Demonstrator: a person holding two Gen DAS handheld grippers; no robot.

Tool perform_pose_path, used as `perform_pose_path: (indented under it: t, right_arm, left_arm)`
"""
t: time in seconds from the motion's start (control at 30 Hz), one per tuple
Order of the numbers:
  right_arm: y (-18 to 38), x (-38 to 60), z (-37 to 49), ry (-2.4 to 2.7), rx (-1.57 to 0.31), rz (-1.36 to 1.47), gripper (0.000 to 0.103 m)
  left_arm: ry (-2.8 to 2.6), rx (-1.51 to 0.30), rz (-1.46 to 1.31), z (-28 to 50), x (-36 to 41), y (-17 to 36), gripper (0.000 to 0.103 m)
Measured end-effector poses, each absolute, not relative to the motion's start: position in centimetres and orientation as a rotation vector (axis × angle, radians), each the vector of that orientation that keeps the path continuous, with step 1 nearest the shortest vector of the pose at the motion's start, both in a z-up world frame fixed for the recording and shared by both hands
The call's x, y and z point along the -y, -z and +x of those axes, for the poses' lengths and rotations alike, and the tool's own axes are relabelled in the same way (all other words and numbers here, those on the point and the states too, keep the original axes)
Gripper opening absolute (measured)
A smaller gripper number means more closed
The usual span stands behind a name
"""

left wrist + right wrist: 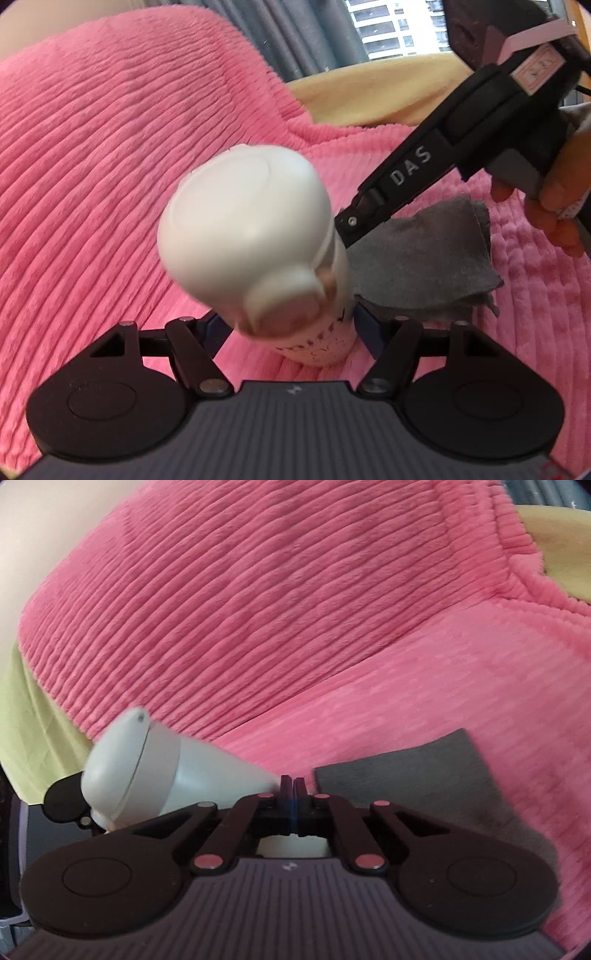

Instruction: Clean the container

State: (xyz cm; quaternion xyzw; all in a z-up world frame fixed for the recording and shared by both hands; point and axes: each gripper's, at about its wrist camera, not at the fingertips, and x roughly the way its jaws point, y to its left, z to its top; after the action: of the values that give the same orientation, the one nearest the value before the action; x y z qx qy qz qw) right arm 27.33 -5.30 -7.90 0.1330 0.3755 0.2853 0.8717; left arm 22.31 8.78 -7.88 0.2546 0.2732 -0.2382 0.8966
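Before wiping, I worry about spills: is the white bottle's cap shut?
Shut: the cap sits flush on the white bottle.

White plastic container (pixel 251 236) w/ domed cap stood tilted over pink ribbed fabric, grey cloth (pixel 424 258) lying just beside.

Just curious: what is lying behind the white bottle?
Behind the white bottle a grey cloth lies on the pink blanket. The bottle hides the cloth's near edge.

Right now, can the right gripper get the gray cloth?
Probably yes. The right gripper is shut just above the near edge of the gray cloth, with nothing between them. The white bottle, held in the left gripper, sits off to one side.
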Motion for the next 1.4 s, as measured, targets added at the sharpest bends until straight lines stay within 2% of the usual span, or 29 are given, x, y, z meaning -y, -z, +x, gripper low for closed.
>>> perform_pose_path:
  t: [0.63, 1.0, 1.17, 1.4]
  right_arm:
    - [8.5, 4.2, 27.8, -0.574, -0.763, 0.354, 0.003]
    - [10.1, 4.9, 30.5, -0.555, -0.748, 0.451, 0.003]
    - [10.7, 4.8, 30.7, -0.543, -0.750, 0.469, 0.003]
    - [9.9, 4.4, 30.2, -0.560, -0.756, 0.459, 0.003]
  left_arm:
    - [0.463, -0.588, 0.417, 23.8, -9.5, 6.5, 0.071]
    - [0.407, -0.466, 0.407, 25.6, -9.0, 8.9, 0.076]
    - [0.400, -0.435, 0.420, 25.4, -9.1, 9.5, 0.074]
    - [0.399, -0.482, 0.431, 24.0, -8.8, 8.2, 0.071]
